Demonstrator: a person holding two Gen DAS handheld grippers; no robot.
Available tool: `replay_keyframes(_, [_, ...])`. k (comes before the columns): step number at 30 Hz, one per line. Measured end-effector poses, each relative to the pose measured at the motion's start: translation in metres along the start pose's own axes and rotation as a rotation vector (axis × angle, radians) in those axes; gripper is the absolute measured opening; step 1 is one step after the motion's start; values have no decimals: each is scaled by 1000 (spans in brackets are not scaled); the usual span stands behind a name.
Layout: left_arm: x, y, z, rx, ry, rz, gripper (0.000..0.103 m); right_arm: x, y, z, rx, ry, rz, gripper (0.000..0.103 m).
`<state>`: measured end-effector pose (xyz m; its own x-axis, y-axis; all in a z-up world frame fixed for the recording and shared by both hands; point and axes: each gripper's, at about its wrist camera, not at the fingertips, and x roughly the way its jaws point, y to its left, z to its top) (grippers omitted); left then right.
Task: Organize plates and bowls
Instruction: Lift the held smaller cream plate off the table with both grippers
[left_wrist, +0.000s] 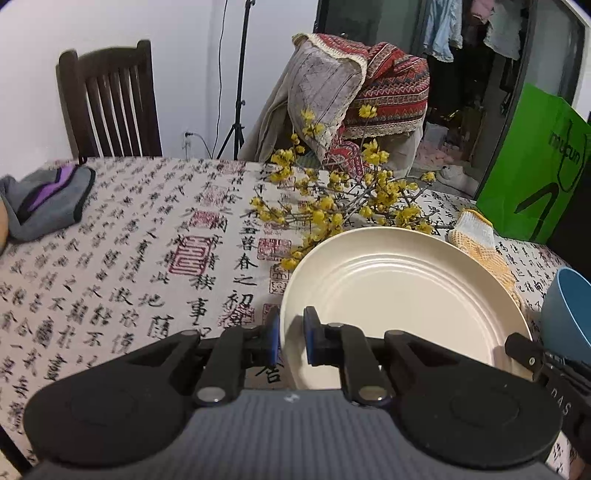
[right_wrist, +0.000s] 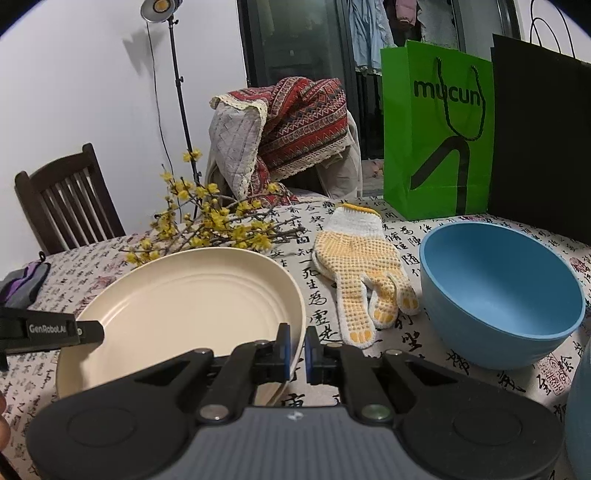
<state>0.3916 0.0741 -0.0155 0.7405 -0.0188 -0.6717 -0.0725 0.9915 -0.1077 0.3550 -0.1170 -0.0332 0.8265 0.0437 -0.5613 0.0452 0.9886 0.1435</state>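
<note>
Left gripper (left_wrist: 291, 339): clamped on the plate's left rim.
Right gripper (right_wrist: 296, 350): clamped on the plate's right rim.
Plate (right_wrist: 192, 306): cream, near edge of the table (right_wrist: 321, 295).
Bowl (right_wrist: 502, 291): blue, right of the plate.
Glove (right_wrist: 362, 266): between plate and bowl.
Flowers (left_wrist: 332, 206): yellow, beyond the plate.
Bag (right_wrist: 439, 129): green, far right.

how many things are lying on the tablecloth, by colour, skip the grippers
cream: 1, the plate
blue: 1, the bowl
green: 1, the paper bag
black: 1, the bag
yellow: 2, the dotted glove and the flower branches
grey and purple: 1, the folded cloth
total: 7
</note>
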Motion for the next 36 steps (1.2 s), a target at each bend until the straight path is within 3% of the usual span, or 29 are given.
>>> replay_keyframes(36, [-93,17,-20,-6,-110,-102,13,-89,3,-13,12,-103,30,8])
